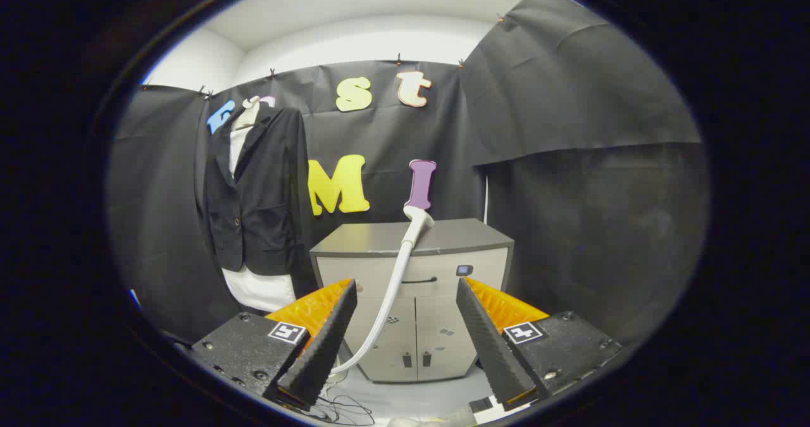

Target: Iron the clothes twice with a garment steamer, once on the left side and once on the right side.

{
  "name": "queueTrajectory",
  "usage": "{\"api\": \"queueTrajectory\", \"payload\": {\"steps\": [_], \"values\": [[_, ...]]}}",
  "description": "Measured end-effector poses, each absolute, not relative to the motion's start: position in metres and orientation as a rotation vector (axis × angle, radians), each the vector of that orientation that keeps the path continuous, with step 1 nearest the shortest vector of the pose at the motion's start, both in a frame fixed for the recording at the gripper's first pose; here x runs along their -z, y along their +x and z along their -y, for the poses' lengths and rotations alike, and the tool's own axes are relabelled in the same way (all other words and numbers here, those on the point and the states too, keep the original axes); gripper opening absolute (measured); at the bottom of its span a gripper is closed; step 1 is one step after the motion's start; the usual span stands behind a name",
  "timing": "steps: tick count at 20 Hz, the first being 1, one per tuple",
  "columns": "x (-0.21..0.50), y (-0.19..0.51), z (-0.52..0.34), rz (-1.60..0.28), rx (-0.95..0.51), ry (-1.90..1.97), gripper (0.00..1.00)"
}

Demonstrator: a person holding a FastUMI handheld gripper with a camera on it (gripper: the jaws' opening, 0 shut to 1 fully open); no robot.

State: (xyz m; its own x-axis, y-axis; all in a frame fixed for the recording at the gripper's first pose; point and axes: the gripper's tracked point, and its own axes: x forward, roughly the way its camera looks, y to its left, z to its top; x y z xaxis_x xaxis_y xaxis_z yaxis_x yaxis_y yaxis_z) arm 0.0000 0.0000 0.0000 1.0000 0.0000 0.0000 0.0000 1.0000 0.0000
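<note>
Steamer hose [387,300] rises between the wide-open, empty jaws of the gripper [406,300] to its head [417,215] resting on the grey cabinet [443,237] beyond, while a dark jacket [256,193] hangs farther left against the wall.

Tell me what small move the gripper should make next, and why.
Probably ease forward toward the steamer head lying on the cabinet. The gripper is open and holds nothing, the head lies well beyond its fingers, and the jacket hangs untouched beside the cabinet.
</note>
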Motion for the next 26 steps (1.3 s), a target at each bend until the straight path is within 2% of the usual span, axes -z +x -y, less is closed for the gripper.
{"api": "queueTrajectory", "payload": {"steps": [6, 16, 21, 26], "values": [[-0.003, 0.009, -0.011, 0.002, -0.009, 0.018, 0.99], [-0.01, 0.016, -0.012, -0.008, 0.09, 0.001, 0.98], [-0.036, 0.032, -0.003, -0.004, 0.113, -0.02, 0.99], [-0.077, 0.077, 0.012, 0.02, 0.111, -0.028, 0.99]]}}
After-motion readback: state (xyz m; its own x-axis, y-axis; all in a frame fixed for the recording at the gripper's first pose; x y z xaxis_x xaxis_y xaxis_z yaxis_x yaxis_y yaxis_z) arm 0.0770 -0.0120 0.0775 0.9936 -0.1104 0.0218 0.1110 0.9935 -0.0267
